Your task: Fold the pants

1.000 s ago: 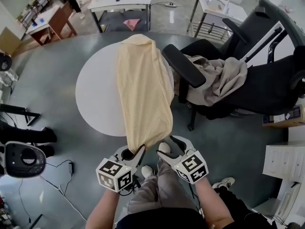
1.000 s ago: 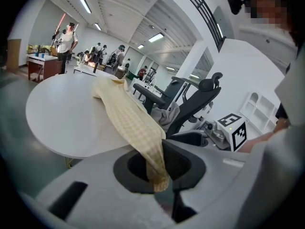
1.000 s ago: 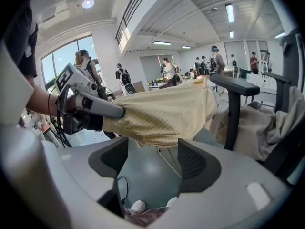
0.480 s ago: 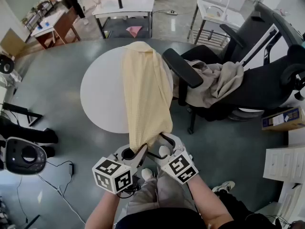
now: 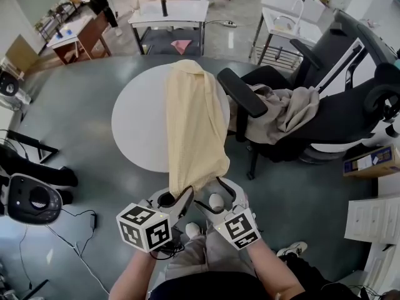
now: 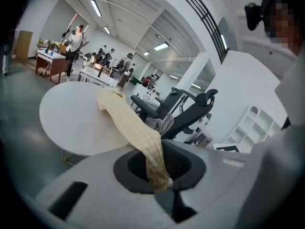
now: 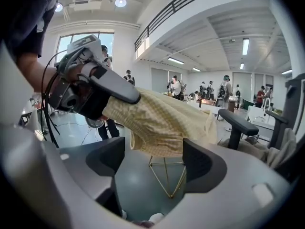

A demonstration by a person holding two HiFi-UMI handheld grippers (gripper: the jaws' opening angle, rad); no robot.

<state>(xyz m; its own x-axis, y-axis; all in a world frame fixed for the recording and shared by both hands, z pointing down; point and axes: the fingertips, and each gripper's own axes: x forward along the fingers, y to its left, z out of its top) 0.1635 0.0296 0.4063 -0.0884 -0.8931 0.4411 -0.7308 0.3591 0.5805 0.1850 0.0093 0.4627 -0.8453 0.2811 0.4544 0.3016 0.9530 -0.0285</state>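
Both grippers are raised since a second ago, and the right gripper (image 5: pixel 217 190) is brought beside the left gripper (image 5: pixel 180 197), its jaws just spread wide, empty. Pale yellow fabric pants (image 5: pixel 194 120) are draped across a round white table (image 5: pixel 137 127), the near end pinched by the left jaws, seemingly held taut for folding.

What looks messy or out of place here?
The yellow pants trail off the white table's near edge, one end pinched in the left gripper. A beige garment lies crumpled on the black chair.
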